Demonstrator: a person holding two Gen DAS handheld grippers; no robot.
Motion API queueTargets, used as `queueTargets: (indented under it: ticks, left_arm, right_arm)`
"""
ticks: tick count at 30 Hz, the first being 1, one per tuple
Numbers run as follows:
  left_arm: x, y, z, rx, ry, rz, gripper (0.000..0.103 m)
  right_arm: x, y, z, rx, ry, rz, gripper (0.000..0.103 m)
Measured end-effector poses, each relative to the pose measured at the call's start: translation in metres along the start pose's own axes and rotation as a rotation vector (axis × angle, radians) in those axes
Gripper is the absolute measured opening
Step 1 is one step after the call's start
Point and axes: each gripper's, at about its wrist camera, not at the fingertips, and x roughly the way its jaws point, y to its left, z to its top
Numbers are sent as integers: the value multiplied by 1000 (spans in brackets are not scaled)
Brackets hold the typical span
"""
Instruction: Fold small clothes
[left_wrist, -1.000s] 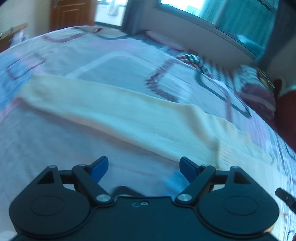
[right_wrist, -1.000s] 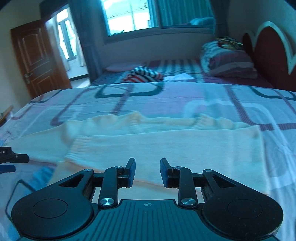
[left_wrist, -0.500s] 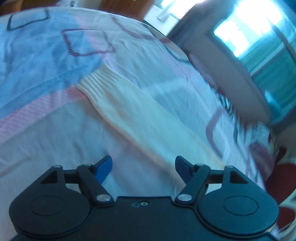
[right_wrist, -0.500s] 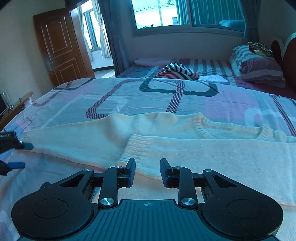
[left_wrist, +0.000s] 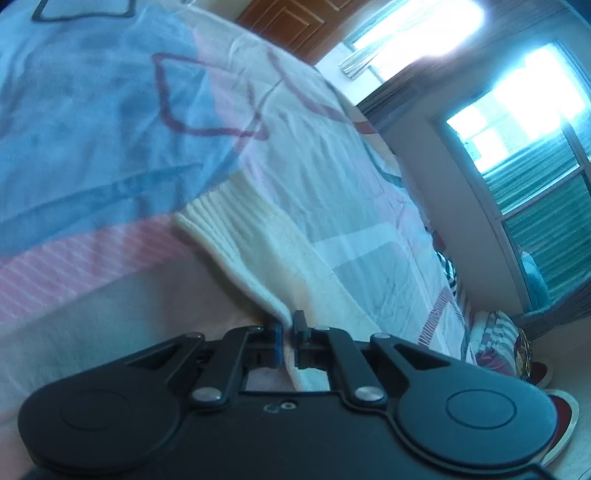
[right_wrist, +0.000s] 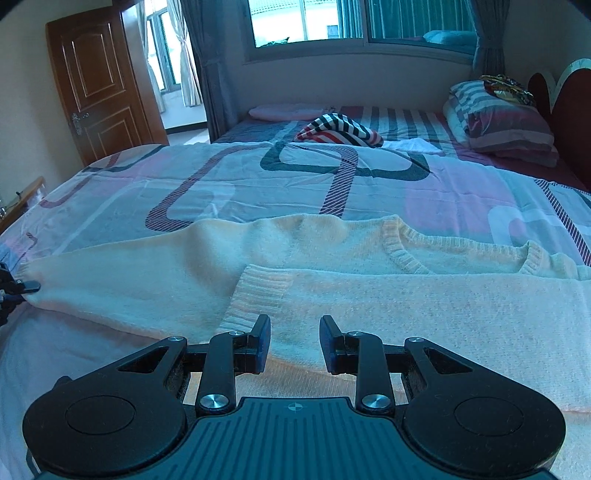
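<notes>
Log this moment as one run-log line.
left gripper: jaws just closed on cream knitted sweater sleeve edge | right gripper: jaws open over folded sleeve cuff | patterned bedspread underneath

A cream knit sweater (right_wrist: 332, 295) lies flat across the bed (right_wrist: 295, 184), neckline toward the headboard side. One ribbed-cuffed sleeve is folded over its body; the other stretches out sideways.

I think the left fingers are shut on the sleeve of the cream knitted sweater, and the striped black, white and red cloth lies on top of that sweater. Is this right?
Not fully. The striped black, white and red cloth lies apart from the cream knitted sweater, far behind it, as the right wrist view shows. The left gripper is indeed shut on the sleeve.
</notes>
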Motion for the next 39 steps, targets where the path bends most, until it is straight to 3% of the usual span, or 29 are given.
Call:
queueTargets:
  ticks: [3, 6, 10, 16, 20, 25, 27, 29, 31, 32, 33, 36, 39]
  left_arm:
    - [-10, -21, -2, 78, -13, -44, 2]
    - [-22, -57, -8, 174, -19, -110, 2]
    - [-35, -120, -32, 322, 16, -231, 2]
    - [-33, -216, -125, 577, 167, -411, 2]
    - [-19, -253, -202, 685, 303, -482, 2]
    - [6, -268, -285, 835, 469, -475, 6]
    - [10, -265, -304, 898, 498, -429, 23]
    - [4, -257, -306, 900, 503, -395, 31]
    - [-8, -249, -302, 903, 464, -397, 57]
    - [-16, -244, -297, 912, 419, -391, 78]
    - [-24, -239, -292, 922, 373, -389, 85]
    - [-37, -228, -274, 949, 291, -351, 85]
    - [-34, -211, -257, 951, 250, -254, 85]
  right_arm:
    - [17, -3, -8, 7, 66, -12, 29]
    - [17, -3, -7, -12, 56, -10, 29]
    - [-3, -17, -2, 75, 5, 24, 29]
    - [-38, -48, -3, 121, -46, 4, 29]
    - [-61, -79, -13, 180, -65, -43, 29]
    - [-86, -117, -31, 241, -55, -96, 29]
    - [-94, -128, -37, 265, -48, -95, 29]
    - [-99, -133, -40, 282, -43, -83, 33]
    - [-102, -132, -42, 291, -47, -66, 54]
    - [-103, -131, -42, 293, -55, -54, 65]
    - [-105, -128, -41, 290, -64, -43, 65]
    - [-105, -111, -35, 225, -86, -41, 65]
    - [-95, -86, -34, 106, -81, -33, 65]
